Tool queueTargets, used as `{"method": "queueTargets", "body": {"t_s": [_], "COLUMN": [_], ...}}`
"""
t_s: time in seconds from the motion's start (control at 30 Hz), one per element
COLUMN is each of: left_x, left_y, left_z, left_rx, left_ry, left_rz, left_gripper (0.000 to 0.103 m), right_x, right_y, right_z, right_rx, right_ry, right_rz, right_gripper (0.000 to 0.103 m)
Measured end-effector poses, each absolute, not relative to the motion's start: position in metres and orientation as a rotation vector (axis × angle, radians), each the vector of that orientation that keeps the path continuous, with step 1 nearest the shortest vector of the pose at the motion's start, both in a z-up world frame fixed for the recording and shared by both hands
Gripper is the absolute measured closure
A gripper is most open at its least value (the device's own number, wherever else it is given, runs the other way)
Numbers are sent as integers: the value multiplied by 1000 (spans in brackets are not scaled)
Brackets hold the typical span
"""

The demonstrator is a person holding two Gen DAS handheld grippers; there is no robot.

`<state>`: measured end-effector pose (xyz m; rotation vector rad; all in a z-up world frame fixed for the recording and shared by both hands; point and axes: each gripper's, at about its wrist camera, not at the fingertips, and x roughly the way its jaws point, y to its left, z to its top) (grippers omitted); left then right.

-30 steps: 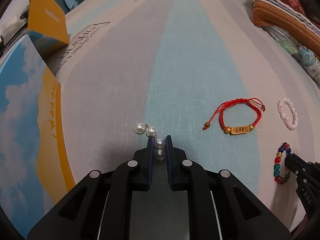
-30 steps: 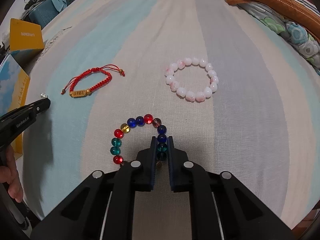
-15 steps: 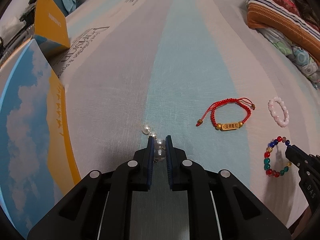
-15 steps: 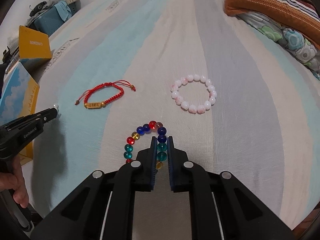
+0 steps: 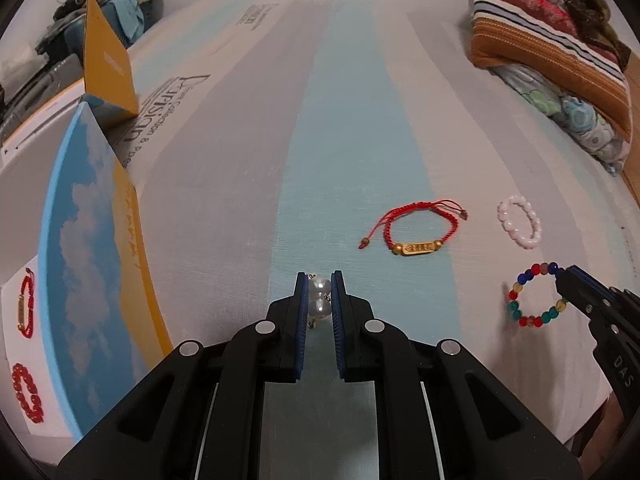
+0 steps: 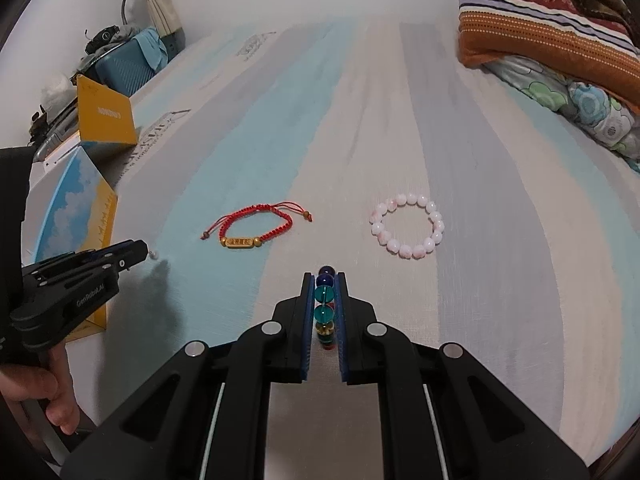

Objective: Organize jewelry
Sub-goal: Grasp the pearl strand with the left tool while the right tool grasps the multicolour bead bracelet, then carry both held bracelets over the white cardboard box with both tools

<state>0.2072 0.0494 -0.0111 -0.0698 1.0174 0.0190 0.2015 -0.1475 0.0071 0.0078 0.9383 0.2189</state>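
Left gripper (image 5: 319, 280) clamped on white pearl strand (image 5: 319, 298); right gripper (image 6: 324, 280) clamped on multicoloured glass-bead bracelet (image 6: 325, 306). Beyond, on striped bedsheet (image 6: 500, 280): red cord bracelet with gold plate (image 6: 256, 226), pink bead bracelet (image 6: 408, 226). At left edge, sky-printed box (image 5: 92, 280). "GenRoboAI" printed on left gripper.

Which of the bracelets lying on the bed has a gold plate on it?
The red braided cord bracelet; the pale pink beaded bracelet beside it is beads only.

Both hand-held grippers (image 5: 319, 286) (image 6: 324, 286) closed, level, side by side
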Motion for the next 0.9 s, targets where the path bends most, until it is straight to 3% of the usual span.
{"method": "queueTargets", "body": {"t_s": [0.9], "left_x": [171], "left_y": [62], "left_z": [56], "left_rx": [-51], "left_ry": [954], "left_rz": [50], "left_gripper": [92], "right_x": [195], "right_y": [-125], "right_z": [63], "right_rx": [9], "right_ry": [886], "right_rz": [181], "right_gripper": [94]}}
